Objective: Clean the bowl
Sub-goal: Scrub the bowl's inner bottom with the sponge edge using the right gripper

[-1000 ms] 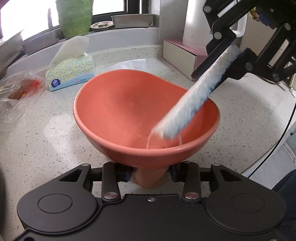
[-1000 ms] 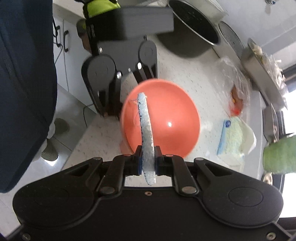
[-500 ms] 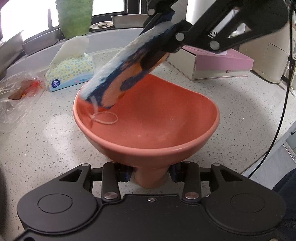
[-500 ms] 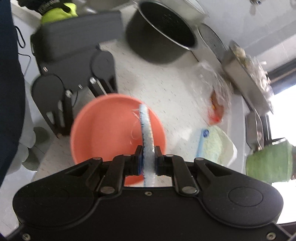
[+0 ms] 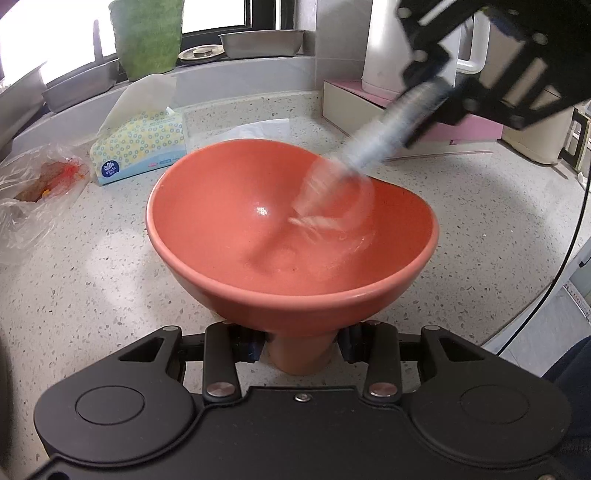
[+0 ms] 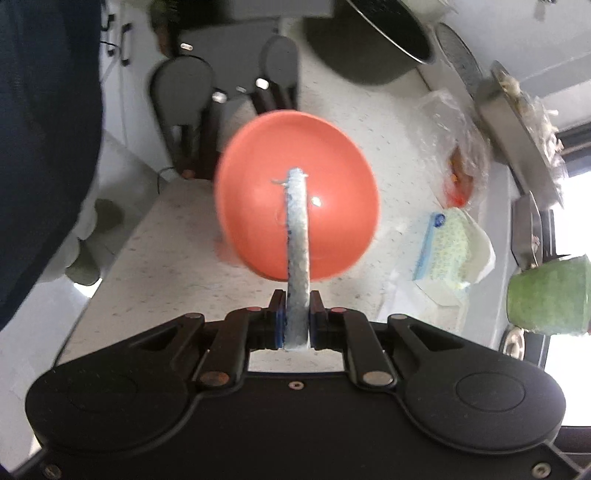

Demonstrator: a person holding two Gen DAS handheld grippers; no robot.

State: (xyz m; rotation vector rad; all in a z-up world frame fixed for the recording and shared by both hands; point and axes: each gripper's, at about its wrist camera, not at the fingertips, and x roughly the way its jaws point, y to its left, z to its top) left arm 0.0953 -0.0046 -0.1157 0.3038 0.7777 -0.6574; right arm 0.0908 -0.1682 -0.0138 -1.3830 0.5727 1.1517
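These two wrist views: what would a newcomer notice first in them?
The orange bowl fills the middle of the left wrist view, its foot clamped by the left gripper. From upper right, the right gripper pushes a blurred blue-white cloth pad into the bowl. Behind the bowl on the speckled counter lies a tissue pack.

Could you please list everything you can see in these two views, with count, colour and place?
bowl: one, orange-red, on the speckled counter, foot between the left fingers.
cleaning cloth: one, blue-white, reaching into the bowl.
tissue pack: one, pale patterned, behind the bowl.
plastic bag: one, clear, far left.
green container: one, on the sill.
metal trays: several, silver, along the sill.
kettle: one, white, on a pink box.
dark pot: one, on the counter.
left gripper: black, clamped on the bowl's foot.
right gripper: black, clamped on the cloth.
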